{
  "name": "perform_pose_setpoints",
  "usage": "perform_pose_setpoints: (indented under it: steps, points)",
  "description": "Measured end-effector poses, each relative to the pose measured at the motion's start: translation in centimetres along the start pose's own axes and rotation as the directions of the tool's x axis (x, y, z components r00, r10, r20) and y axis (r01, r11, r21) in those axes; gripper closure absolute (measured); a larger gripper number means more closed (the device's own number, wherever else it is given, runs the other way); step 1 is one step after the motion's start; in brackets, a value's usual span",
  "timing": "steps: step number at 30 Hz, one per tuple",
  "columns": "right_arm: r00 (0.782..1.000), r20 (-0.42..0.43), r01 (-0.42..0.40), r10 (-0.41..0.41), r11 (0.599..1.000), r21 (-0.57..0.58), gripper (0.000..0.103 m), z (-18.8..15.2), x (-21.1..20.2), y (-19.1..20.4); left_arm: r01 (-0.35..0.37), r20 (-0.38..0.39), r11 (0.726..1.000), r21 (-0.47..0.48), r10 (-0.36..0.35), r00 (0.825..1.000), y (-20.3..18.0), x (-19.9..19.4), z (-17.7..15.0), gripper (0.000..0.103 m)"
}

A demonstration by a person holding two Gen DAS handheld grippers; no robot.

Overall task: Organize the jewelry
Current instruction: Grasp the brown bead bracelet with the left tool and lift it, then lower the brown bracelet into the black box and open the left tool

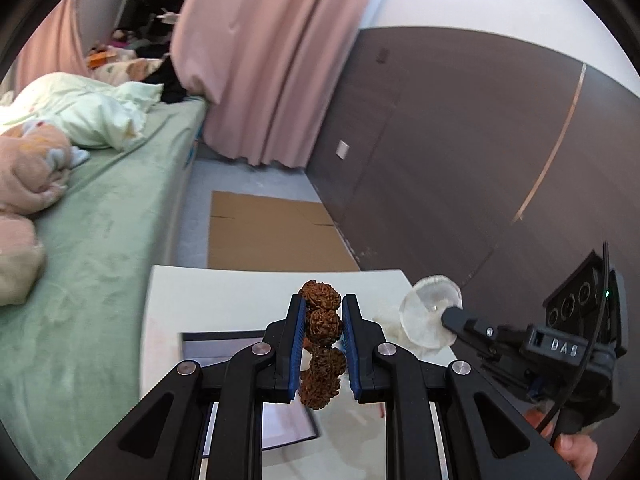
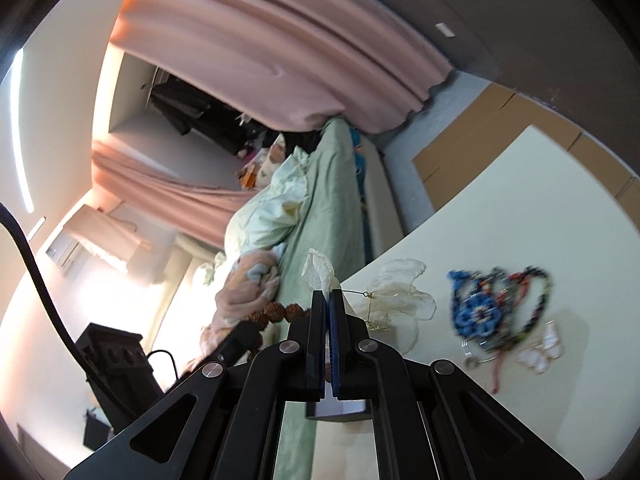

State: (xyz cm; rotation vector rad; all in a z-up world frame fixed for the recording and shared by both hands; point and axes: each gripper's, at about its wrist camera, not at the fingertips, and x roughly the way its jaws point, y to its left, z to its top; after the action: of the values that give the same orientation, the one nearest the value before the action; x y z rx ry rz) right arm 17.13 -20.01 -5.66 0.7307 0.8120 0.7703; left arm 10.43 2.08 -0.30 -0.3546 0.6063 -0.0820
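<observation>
My left gripper [image 1: 322,304] is shut on a bracelet of large rough brown seed beads [image 1: 322,322], held above the white table [image 1: 224,292]; the beads also show in the right wrist view [image 2: 276,310]. My right gripper [image 2: 329,294] is shut on a translucent white petal-shaped earring [image 2: 318,268]; it appears in the left wrist view [image 1: 430,312] as a clear disc at the table's right edge. More white petal earrings with gold hooks [image 2: 400,300], a blue beaded flower bracelet pile [image 2: 492,312] and a white butterfly piece [image 2: 540,354] lie on the table [image 2: 520,208].
A grey open box or tray [image 1: 224,348] sits on the table under my left gripper. A green bed [image 1: 100,240] with bedding lies to the left. Flat cardboard [image 1: 272,236] lies on the floor beyond the table, by a dark wall panel and pink curtains.
</observation>
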Motion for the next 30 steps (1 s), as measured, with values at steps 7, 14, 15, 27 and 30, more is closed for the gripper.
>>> perform_pose_setpoints:
  steps: [7,14,15,27,30]
  points:
    - [0.997,-0.071,-0.027,0.026,1.0,-0.015,0.099,-1.9,3.4,1.3,-0.04,0.042,0.998,-0.043,0.042,0.998,3.3,-2.4,0.9,0.084]
    - [0.987,-0.158,-0.034,0.029,0.999,-0.029,0.099,-4.1,7.4,2.2,-0.064,0.054,0.995,-0.079,0.068,0.996,5.3,-3.3,1.3,0.084]
    - [0.985,-0.171,-0.035,0.03,0.999,-0.028,0.099,-4.3,7.8,2.1,-0.065,0.055,0.994,-0.084,0.069,0.996,5.5,-3.4,1.4,0.084]
    - [0.968,-0.231,0.1,-0.1,0.995,-0.01,0.051,-4.7,8.6,1.0,-0.04,0.016,0.993,-0.111,0.042,0.999,6.3,-2.6,1.1,0.084]
    - [0.97,-0.207,0.126,-0.124,0.992,0.0,0.05,-4.1,7.5,0.5,-0.019,-0.003,0.994,-0.109,0.019,1.0,5.7,-2.0,0.8,0.084]
